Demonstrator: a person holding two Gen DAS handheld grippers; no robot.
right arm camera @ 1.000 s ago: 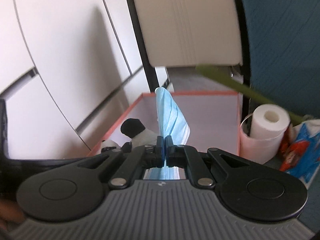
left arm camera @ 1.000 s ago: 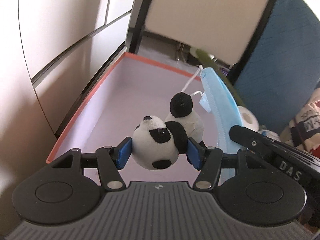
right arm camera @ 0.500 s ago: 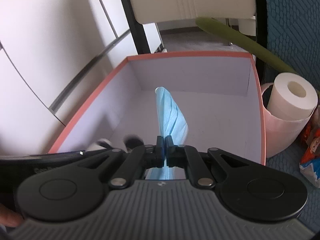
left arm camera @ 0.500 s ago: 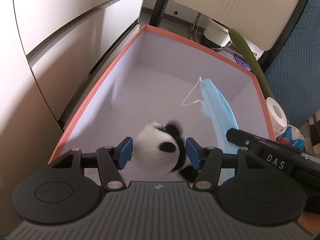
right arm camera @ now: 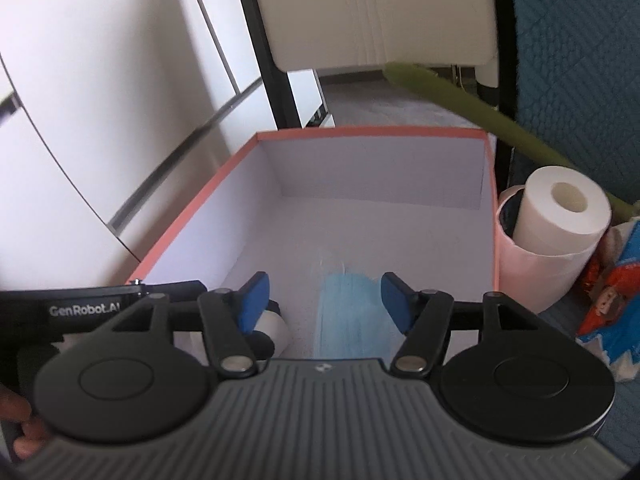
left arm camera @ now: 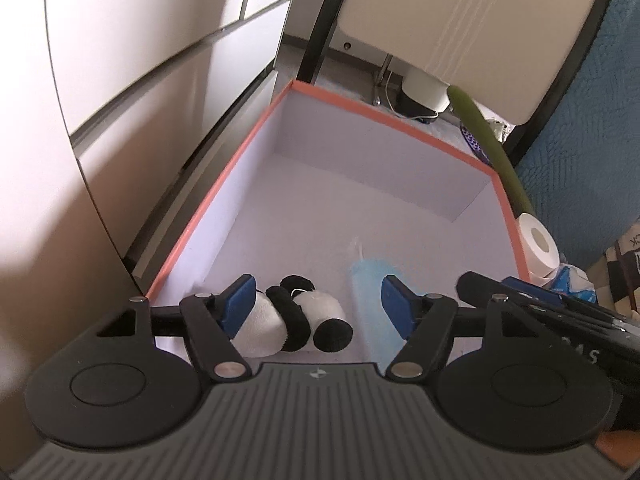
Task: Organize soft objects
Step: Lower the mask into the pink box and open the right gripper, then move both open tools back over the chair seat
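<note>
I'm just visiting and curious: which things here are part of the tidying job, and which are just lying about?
Part of the job:
panda
mask
box
left tool, opening
right tool, opening

Lying about:
paper roll
green tube
blue cloth
chair

Left black two-finger claw [left arm camera: 316, 300]: blue pads, silver pivot screws, ribbed grey housing, round black discs. Right black claw [right arm camera: 322, 298]: identical build. White "GenRobot.AI" lettering on left claw's side.
</note>
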